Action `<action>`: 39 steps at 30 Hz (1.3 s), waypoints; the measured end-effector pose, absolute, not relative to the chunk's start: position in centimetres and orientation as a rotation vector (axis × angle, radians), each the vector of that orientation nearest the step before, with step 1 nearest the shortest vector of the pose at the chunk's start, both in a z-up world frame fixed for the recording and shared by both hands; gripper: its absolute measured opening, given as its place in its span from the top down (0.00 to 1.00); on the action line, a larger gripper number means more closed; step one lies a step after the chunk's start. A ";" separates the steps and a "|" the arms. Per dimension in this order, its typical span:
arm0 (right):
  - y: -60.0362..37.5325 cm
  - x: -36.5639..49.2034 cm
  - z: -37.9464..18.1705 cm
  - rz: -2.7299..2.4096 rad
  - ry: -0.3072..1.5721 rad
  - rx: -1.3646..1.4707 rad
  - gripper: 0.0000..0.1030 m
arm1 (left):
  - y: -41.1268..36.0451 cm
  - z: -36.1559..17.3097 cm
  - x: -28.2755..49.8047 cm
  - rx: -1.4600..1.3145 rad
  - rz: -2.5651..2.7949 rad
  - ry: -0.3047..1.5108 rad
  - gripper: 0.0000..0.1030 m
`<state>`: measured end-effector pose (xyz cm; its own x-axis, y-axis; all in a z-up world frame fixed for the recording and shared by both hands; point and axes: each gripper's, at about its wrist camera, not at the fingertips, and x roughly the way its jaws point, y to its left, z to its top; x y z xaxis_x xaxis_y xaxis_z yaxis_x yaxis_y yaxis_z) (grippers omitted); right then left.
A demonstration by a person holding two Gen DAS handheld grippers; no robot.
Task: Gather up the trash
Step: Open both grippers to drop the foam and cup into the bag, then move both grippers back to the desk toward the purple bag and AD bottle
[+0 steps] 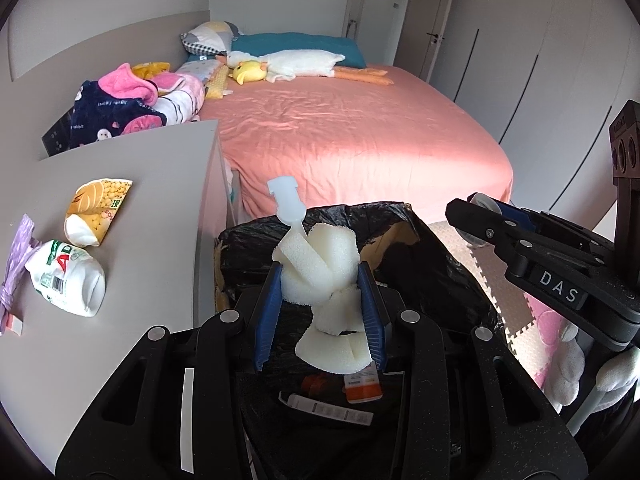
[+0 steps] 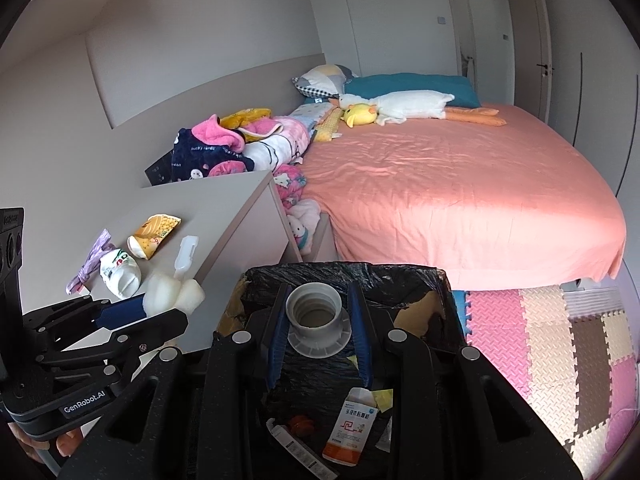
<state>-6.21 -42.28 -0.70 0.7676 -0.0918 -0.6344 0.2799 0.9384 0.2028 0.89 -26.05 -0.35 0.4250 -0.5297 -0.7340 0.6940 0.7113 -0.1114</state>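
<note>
Lettering "DAS" marks the right gripper (image 1: pixel 486 220) clamping a grey ring (image 2: pixel 316 314); left gripper (image 1: pixel 320 308) squeezes foam (image 1: pixel 320 276).

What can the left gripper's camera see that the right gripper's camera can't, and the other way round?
Only the left wrist view shows the white foam piece from head on, squeezed between the left gripper pads. Only the right wrist view shows the grey plastic ring held in the right gripper, and most of the pink and beige foam floor mats. Both show the black-lined trash bin, the orange medicine box inside it, the yellow snack wrapper and white crumpled bottle on the grey table, and the pink bed.
</note>
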 end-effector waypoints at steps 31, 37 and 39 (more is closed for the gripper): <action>-44.0 -6.4 -1.0 -0.293 0.638 0.345 0.32 | -25.6 -0.5 1.6 0.274 -0.722 0.834 0.06; -42.8 -5.8 -1.1 -0.268 0.645 0.329 0.32 | -24.5 -0.6 2.0 0.274 -0.699 0.831 0.06; -42.3 -5.4 -1.2 -0.254 0.651 0.323 0.32 | -23.9 -0.7 2.3 0.270 -0.685 0.835 0.06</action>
